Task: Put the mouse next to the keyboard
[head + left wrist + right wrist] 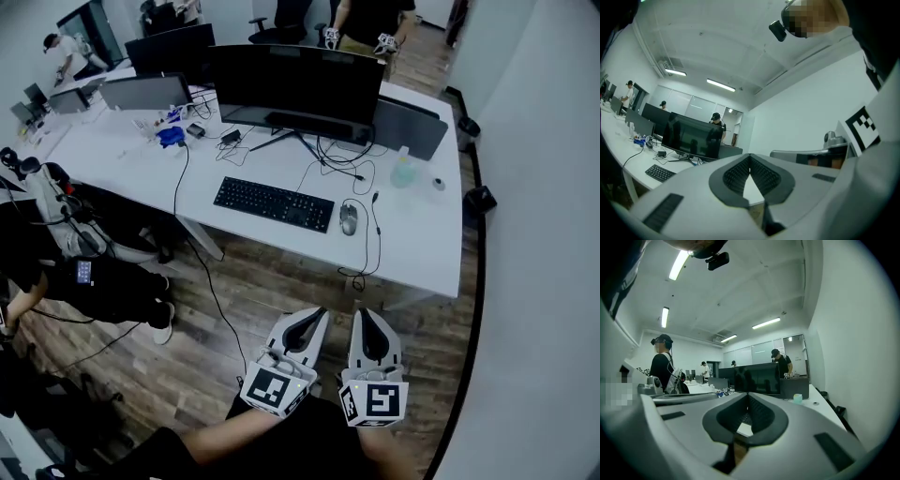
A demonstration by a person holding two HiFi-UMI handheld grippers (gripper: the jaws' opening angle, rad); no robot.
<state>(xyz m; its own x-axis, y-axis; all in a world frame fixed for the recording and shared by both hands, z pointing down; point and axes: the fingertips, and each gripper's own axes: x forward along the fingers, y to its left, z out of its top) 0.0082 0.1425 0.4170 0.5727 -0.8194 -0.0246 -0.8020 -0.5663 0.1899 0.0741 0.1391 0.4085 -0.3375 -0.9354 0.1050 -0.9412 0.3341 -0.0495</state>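
Fingers on your left gripper (319,312) and right gripper (362,311) are pressed together with nothing between them, side by side above the wood floor (234,319). Your mouse (349,218) lies on the white desk (422,244), just right of the keyboard (273,203).

This is an open office. A long white tabletop (422,239) carries a wide black monitor (295,89), a black keyboard (274,203) and a grey mouse (349,218) with cables. A black swivel chair (284,26) stands behind on the wood-pattern floor (281,281), and long strip lights (678,264) run along the white ceiling.
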